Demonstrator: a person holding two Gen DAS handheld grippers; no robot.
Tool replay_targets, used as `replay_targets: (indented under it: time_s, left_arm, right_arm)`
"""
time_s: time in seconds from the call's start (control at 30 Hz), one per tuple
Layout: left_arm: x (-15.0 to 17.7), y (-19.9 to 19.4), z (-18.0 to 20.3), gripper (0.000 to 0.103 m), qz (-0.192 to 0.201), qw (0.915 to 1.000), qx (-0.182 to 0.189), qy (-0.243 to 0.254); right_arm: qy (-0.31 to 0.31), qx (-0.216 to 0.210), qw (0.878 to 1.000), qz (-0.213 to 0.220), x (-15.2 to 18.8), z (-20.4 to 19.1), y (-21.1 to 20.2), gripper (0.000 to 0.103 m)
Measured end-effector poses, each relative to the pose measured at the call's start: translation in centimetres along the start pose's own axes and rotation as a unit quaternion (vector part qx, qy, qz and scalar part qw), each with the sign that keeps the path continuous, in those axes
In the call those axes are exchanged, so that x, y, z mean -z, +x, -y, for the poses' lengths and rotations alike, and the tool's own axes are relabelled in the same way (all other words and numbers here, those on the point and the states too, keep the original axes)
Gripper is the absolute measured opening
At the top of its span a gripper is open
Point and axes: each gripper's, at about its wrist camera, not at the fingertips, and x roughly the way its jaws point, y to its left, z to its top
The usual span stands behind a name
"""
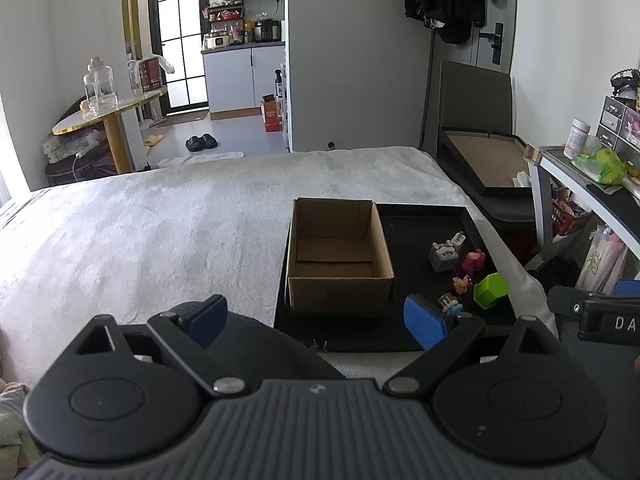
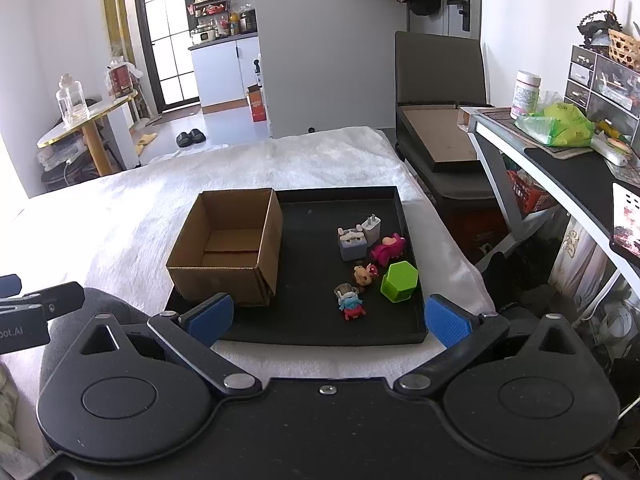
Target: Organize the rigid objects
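Note:
A black tray (image 2: 308, 332) lies on a white blanket and holds an empty cardboard box (image 2: 228, 248) at its left. At its right stand several small toys: a white plug (image 2: 371, 227), a grey block figure (image 2: 352, 245), a pink figure (image 2: 386, 250), a small brown figure (image 2: 363, 275), a green hexagonal cup (image 2: 399, 282) and a blue-red figure (image 2: 350, 306). My right gripper (image 2: 327, 318) hangs open over the tray's near edge, holding nothing. My left gripper (image 1: 316, 320) is open near the tray's near left corner, in front of the box (image 1: 340, 254).
The white blanket (image 1: 140, 232) covers the bed to the left of the tray. A white desk (image 2: 540, 160) with a green bag and drawers stands at the right. A dark chair with a board (image 2: 436, 136) is behind. A round table (image 1: 108, 112) stands far left.

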Motion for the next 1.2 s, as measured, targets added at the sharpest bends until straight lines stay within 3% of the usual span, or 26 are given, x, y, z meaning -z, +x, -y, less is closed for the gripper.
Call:
replay_targets:
  time_s: [1.2]
  left_arm:
    - [0.25,0.03,0.64,0.094,-0.003,1.0000,0.009,0.001]
  right_arm:
    - [-0.002,0.002,1.000,-0.002,-0.13,0.20,0.16,0.103]
